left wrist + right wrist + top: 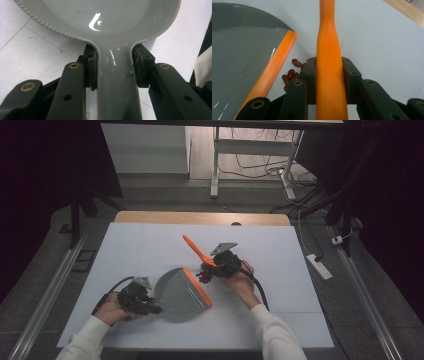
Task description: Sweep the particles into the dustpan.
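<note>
A grey dustpan with an orange front lip lies on the white table cover. My left gripper is shut on the dustpan's handle, one pad pressed against each side. My right gripper is shut on the orange handle of a small brush, and that handle runs up between the jaws. A heap of dark red beans lies just off the orange lip, under the right gripper; some of the beans sit beside its left jaw.
The white cover spreads over a wooden table, whose far edge shows. On the floor to the right lie a power strip and cables. A white desk frame stands beyond the table.
</note>
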Motion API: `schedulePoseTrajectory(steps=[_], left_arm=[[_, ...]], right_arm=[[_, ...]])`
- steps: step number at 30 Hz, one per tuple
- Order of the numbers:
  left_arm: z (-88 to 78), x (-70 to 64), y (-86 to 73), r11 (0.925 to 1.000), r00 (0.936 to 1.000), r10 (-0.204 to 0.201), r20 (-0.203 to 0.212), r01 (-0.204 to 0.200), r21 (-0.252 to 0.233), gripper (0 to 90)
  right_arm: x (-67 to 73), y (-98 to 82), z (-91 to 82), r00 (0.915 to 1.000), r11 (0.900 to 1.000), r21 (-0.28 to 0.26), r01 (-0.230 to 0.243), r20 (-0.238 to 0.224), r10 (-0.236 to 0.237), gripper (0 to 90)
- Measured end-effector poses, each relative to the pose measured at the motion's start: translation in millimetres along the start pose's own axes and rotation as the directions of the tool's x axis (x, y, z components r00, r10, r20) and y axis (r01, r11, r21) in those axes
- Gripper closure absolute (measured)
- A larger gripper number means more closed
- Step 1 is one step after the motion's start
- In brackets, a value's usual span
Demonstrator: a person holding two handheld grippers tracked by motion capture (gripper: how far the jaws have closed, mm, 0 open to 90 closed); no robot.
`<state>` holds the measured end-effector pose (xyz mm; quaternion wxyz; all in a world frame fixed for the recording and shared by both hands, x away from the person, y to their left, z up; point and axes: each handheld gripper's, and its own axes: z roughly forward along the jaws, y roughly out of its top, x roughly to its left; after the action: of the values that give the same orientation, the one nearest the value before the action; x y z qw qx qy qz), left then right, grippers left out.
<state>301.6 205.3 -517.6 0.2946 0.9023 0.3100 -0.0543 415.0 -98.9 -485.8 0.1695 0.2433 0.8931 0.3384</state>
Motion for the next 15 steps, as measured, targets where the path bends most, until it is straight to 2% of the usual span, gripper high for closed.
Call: schedulePoseTrajectory(steps=[15], left_arm=[[0.5, -0.9, 0.6, 1.0, 1.0, 0.001, -0.003, -0.001, 0.004, 61.5]], right_arm=[[12.0, 5.4, 2.9, 0.9988, 1.0, 0.0, 0.028, -0.041, -0.028, 69.9]])
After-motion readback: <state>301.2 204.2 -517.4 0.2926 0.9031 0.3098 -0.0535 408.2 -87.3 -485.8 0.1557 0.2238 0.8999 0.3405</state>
